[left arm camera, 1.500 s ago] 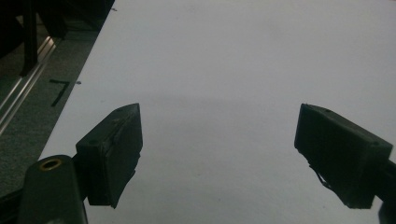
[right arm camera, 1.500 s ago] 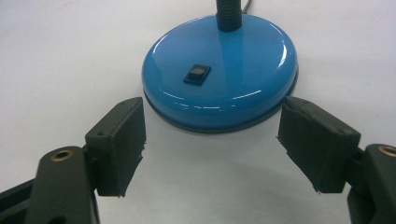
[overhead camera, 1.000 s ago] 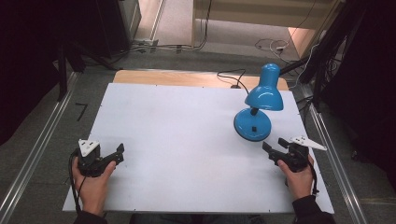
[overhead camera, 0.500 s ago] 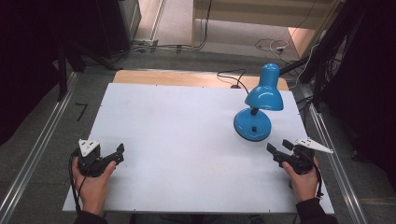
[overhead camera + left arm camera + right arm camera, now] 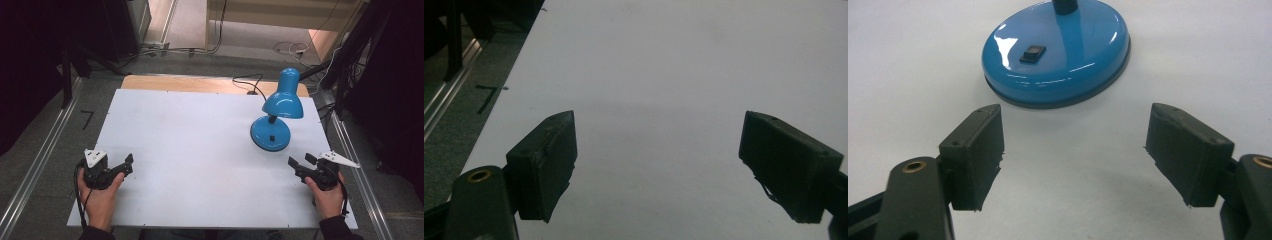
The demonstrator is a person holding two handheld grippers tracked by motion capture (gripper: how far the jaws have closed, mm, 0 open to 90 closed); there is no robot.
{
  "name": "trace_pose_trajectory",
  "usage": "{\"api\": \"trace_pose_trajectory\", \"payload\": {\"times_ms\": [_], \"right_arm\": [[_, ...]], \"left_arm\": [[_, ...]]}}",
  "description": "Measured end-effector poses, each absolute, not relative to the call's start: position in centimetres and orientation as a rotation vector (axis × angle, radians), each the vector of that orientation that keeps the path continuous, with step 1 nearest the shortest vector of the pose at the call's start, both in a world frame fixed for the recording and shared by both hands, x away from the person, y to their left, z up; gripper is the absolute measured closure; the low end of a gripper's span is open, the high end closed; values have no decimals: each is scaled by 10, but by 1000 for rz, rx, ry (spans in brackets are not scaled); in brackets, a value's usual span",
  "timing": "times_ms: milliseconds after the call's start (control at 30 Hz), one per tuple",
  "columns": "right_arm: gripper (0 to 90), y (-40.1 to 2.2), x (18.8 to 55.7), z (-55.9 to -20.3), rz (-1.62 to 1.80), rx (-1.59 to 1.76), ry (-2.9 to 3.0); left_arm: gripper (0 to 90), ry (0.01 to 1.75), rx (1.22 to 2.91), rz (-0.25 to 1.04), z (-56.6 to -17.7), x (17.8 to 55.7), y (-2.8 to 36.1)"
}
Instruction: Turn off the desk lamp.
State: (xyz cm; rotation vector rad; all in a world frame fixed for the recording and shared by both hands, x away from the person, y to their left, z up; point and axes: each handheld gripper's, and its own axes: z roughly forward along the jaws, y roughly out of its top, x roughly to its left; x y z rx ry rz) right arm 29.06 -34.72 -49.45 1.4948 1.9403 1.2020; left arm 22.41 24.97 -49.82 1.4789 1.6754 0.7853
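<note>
A blue desk lamp [image 5: 270,133] stands on the white table [image 5: 190,135] at the right, its shade [image 5: 283,103] bent down over the round base. In the right gripper view the base [image 5: 1073,45] lies just ahead, with a black switch [image 5: 1032,52] on top. My right gripper [image 5: 300,160] rests near the table's front right corner, a short way in front of the base, open and holding nothing [image 5: 1075,160]. At the front left, my left gripper [image 5: 128,165] is open over bare table [image 5: 659,160].
The lamp's black cable [image 5: 248,83] runs off the far edge over a wooden board [image 5: 185,83]. Metal rails [image 5: 40,160] flank the table on both sides. More cables [image 5: 290,49] lie on the floor beyond.
My right gripper has drawn back a little from the lamp base toward the front right corner. The left gripper and the lamp have stayed put.
</note>
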Motion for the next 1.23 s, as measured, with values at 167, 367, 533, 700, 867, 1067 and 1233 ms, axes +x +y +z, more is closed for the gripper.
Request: {"api": "trace_pose_trajectory", "payload": {"times_ms": [167,367,533,700,867,1067,1233], "right_arm": [[221,-350,289,-494,1201,1502,1934],[221,-354,286,-494,1197,1517,1921],[221,-358,284,-496,1185,1532,1915],[221,-363,282,-497,1176,1545,1909],[221,-369,280,-499,1161,1575,1886],[193,-380,285,-506,1047,1635,1839],[160,-383,296,-514,917,1708,1839]], "left_arm": [[164,1675,1480,786,-498,224,250],[164,1676,1481,787,-498,224,250],[165,1673,1484,788,-498,224,250],[165,1673,1480,787,-498,224,250],[164,1673,1478,786,-498,224,250],[164,1673,1480,783,-498,224,250],[164,1672,1480,779,-498,225,249]]}}
